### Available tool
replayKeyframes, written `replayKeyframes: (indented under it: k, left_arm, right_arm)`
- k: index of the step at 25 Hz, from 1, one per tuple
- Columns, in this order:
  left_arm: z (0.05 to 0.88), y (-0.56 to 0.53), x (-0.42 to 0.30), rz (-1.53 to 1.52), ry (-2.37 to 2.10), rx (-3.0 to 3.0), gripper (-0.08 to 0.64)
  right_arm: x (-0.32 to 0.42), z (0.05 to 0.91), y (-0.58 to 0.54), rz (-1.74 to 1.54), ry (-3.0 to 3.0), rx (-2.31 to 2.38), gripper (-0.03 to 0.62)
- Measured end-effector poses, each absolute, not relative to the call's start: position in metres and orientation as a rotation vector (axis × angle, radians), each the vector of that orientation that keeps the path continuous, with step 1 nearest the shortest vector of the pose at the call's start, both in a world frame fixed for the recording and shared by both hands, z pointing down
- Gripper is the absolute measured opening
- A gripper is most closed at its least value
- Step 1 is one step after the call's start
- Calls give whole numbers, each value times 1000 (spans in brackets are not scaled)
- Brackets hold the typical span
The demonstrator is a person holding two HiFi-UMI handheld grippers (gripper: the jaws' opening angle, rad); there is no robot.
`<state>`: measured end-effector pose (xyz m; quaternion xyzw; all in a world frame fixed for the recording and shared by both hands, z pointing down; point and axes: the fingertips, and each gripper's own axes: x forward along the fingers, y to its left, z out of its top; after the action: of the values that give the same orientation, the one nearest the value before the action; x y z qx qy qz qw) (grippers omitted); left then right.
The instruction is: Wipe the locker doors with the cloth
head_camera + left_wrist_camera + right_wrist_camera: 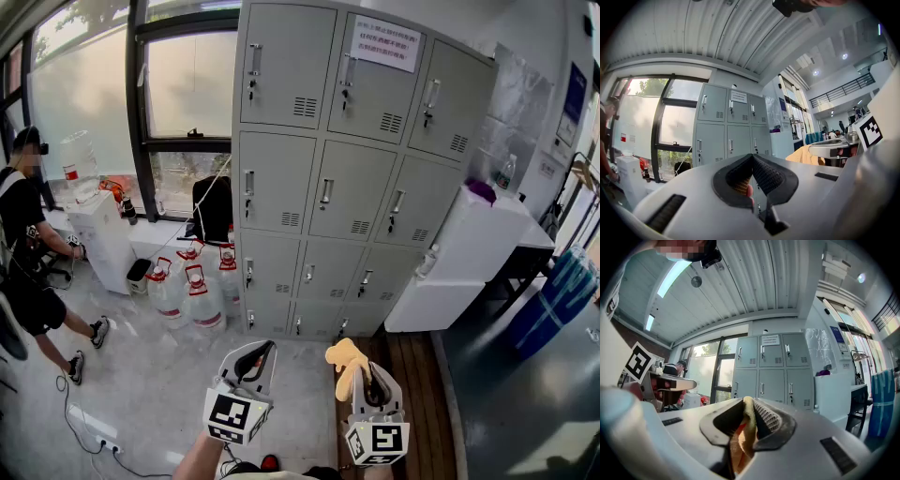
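Two pairs of tongs sit low in our head view, well short of the grey lockers [361, 169]. From up there we see the yellow cloth [343, 358] sticking up out of the right tongs [368, 371], but only the right gripper view shows the grip itself: the jaws are clamped on a fold of the cloth, which bunches between the pads. The left tongs [263, 349] look empty from above, and the left gripper view bears that out (jaw tips pressed together, nothing held); it also catches the cloth off to its right, so the two tools sit side by side and apart.

Both gripper views tilt up to a ribbed ceiling [740, 291] that the head view misses; the head view alone gives us the floor [159, 384]. That grey floor runs from under the tongs to the locker base, with a band of wooden boards [403, 375] on the right. A paper notice [384, 42] is stuck on a top door.

At the lockers' left foot stand water jugs [187, 291] under the window [187, 84]; a white cabinet [459, 262] stands just beside their right side. A person [28, 244] is far left, mid-stride, and a cable [89, 422] trails over the floor there. Straight ahead, the way to the middle doors is open floor.
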<state>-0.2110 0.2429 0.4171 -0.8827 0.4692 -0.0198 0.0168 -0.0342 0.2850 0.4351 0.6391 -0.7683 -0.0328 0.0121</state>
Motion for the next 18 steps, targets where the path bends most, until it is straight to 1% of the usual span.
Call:
replayKeyframes:
  k: [12, 18]
  left_arm:
    - [426, 234, -212, -73, 1437, -2769, 20]
    - [433, 221, -201, -97, 1410, -2791, 20]
  right_arm:
    - [-33, 439, 281, -66, -2368, 2039, 74]
    - [-26, 443, 269, -73, -2364, 2049, 74]
